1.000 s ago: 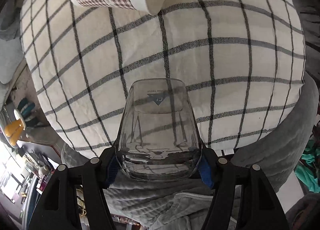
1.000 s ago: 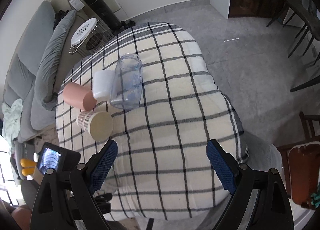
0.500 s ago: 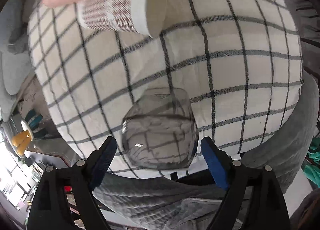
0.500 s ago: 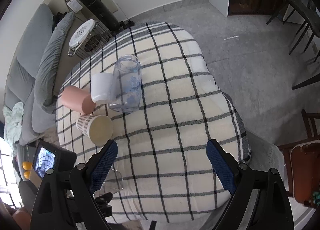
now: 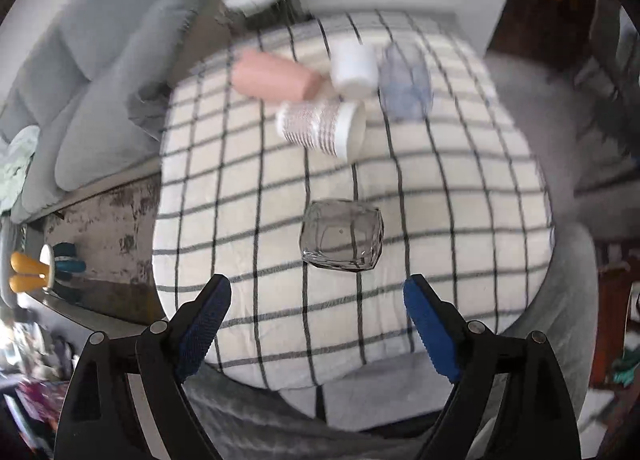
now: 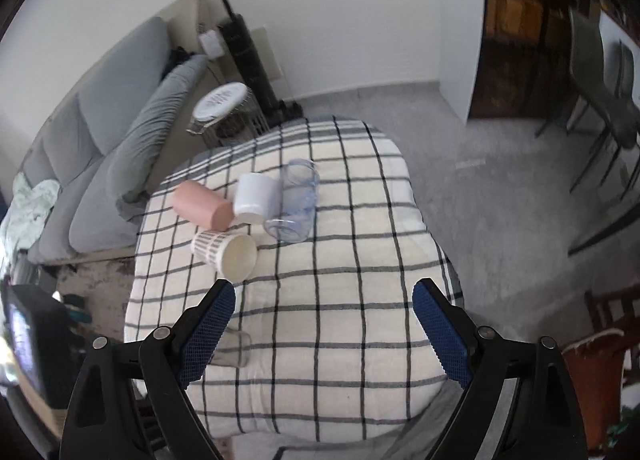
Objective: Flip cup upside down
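Observation:
A clear square glass cup (image 5: pixel 341 235) stands upside down on the checked cloth (image 5: pixel 460 220), free of both grippers. It also shows in the right wrist view (image 6: pixel 236 349), partly behind a finger. My left gripper (image 5: pixel 316 326) is open and empty, pulled back above and short of the glass. My right gripper (image 6: pixel 323 334) is open and empty above the near part of the cloth.
Several cups lie on their sides at the far part of the cloth: a patterned paper cup (image 6: pixel 225 253), a pink cup (image 6: pixel 202 206), a white cup (image 6: pixel 256 198) and a clear bluish cup (image 6: pixel 297 200). A grey sofa (image 6: pixel 100 164) stands at the left.
My left gripper opened, let go of the clear glass on the cloth and drew back and up. The right gripper tilted up a little and stayed open.

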The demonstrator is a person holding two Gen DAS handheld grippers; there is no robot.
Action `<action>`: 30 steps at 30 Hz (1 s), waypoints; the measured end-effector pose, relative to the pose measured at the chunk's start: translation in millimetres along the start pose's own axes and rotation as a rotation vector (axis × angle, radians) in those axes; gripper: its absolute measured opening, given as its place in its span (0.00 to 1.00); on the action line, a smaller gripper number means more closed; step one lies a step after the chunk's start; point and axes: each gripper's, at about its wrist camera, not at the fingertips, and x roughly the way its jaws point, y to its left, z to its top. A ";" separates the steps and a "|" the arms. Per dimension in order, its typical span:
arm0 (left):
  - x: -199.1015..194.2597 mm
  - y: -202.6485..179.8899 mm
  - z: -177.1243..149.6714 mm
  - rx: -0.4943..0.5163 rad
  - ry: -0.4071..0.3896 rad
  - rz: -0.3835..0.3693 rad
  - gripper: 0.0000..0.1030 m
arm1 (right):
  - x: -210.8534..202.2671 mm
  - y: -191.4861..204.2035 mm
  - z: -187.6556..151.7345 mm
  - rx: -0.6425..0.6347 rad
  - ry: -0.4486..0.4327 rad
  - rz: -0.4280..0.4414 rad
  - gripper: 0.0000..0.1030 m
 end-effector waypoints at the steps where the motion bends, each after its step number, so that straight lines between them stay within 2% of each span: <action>1: -7.4 -0.2 -4.2 -0.012 -0.035 0.003 0.86 | -3.4 2.5 -3.4 -0.009 -0.012 0.006 0.88; 6: -39.0 12.1 -31.0 -0.101 -0.249 0.001 0.87 | -20.7 17.2 -27.4 -0.075 -0.093 0.033 0.88; 10: -54.2 15.5 -52.4 -0.129 -0.403 0.055 0.87 | -27.0 29.4 -50.4 -0.136 -0.166 0.033 0.88; 13: -64.5 17.8 -69.5 -0.142 -0.489 0.084 0.88 | -30.3 36.2 -68.4 -0.165 -0.199 0.025 0.88; 16: -72.7 19.4 -87.3 -0.155 -0.550 0.101 0.92 | -33.5 39.3 -83.8 -0.182 -0.222 0.014 0.88; 20: -73.1 20.0 -104.3 -0.180 -0.577 0.113 0.93 | -37.6 41.8 -98.8 -0.201 -0.238 -0.013 0.88; 27: -62.6 26.5 -126.4 -0.234 -0.554 0.112 0.93 | -35.7 37.3 -121.8 -0.196 -0.224 -0.039 0.88; 30: -62.0 27.8 -133.6 -0.245 -0.550 0.111 0.98 | -38.3 38.3 -128.0 -0.207 -0.226 -0.040 0.88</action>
